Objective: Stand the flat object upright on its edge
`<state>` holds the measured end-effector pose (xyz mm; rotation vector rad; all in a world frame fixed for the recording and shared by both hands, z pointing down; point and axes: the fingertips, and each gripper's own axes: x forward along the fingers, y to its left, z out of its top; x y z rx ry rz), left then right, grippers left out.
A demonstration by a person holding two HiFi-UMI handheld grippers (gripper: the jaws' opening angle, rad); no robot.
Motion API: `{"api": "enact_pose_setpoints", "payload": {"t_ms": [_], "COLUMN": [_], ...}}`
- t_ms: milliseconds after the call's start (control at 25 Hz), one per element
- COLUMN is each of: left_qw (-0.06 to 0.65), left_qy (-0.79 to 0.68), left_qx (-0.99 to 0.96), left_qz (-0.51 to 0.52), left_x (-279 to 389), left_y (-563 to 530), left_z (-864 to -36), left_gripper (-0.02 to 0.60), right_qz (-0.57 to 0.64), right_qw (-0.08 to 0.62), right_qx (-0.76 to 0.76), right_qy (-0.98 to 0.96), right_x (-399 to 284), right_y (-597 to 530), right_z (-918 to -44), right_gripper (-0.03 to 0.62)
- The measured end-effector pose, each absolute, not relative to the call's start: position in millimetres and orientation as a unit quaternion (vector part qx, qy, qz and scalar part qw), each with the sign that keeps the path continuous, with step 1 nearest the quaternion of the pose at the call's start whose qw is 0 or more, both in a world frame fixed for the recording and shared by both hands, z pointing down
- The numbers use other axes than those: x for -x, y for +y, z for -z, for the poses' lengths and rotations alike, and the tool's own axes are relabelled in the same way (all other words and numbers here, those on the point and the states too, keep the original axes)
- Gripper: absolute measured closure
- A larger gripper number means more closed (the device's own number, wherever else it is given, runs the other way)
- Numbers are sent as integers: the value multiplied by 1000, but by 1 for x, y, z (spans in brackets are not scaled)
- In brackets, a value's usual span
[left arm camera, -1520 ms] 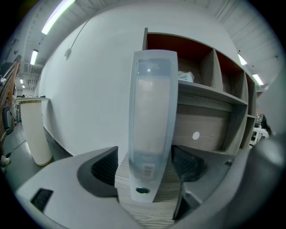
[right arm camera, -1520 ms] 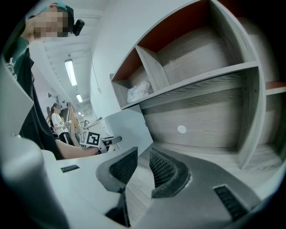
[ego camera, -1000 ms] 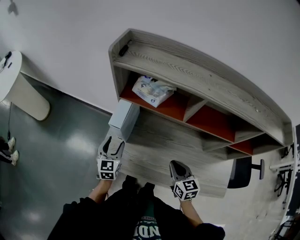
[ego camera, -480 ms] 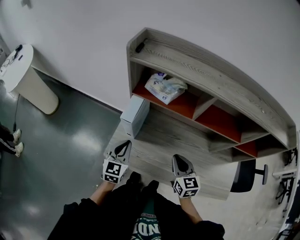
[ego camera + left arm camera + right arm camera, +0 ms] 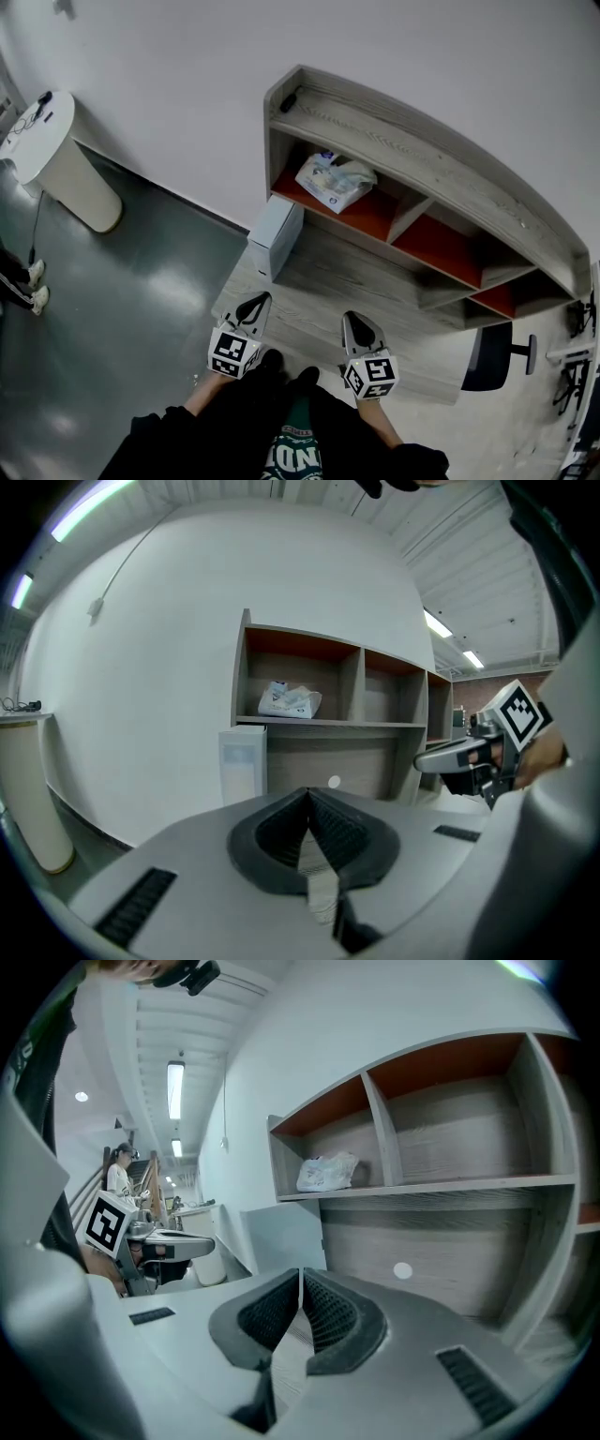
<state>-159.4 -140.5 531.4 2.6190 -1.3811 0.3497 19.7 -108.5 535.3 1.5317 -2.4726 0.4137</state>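
A flat white box [image 5: 275, 236] stands upright on its long edge at the left end of the grey wooden desk [image 5: 319, 291], close to the shelf unit. It also shows in the left gripper view, box [image 5: 242, 761], and in the right gripper view, box [image 5: 281, 1237]. My left gripper [image 5: 260, 300] sits near the desk's front edge, well short of the box, shut with nothing between its pads [image 5: 308, 794]. My right gripper [image 5: 352, 321] hovers beside it over the front of the desk, also shut and empty [image 5: 300, 1274].
The shelf unit [image 5: 422, 178] with red-backed compartments stands along the desk's rear; a plastic packet [image 5: 334, 182] lies in its left compartment and a small dark object [image 5: 289, 99] on top. A white round pedestal [image 5: 56, 159] stands on the floor at left, an office chair [image 5: 487, 352] at right.
My left gripper has pulled back from the box toward the desk's front edge and its jaws have closed. The box stays standing. The right gripper has barely moved.
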Motion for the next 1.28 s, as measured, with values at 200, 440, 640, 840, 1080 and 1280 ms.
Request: {"api": "enact_pose_setpoints", "payload": {"t_ms": [200,440,640,840,1080,1280], "left_qw": [82,86,87,91,91,97], "left_qy": [-459,-457,-458,-458,-458,-459], "left_qx": [-877,-878,-877,-876,-876,-873], "left_qz": [-115,-116,-118,-120,-124,-130], "left_x": [163,161,162,161,163,164], "left_y": [-138,-140,-142,-143,-145,-146], "left_z": [-534,-537,-540,-544,-544,-549], "left_gripper": [569,569,569,569,569,569], "right_qz": [-143,-144,-144,-146,-147,-152], "right_qw": [101,111,111,113,112,113], "right_qx": [-520,-518,-516,-516,-516,-513], "right_qy": [-836,-836,-837,-836,-836,-837], "right_x": [-20,-19,-17,-19,-18,-17], "right_y": [-108,-106,-106,-107,-111,-111], "right_z": [-537,-541,-543,-544,-545,-548], "right_gripper": [556,556,556,557,557,557]}}
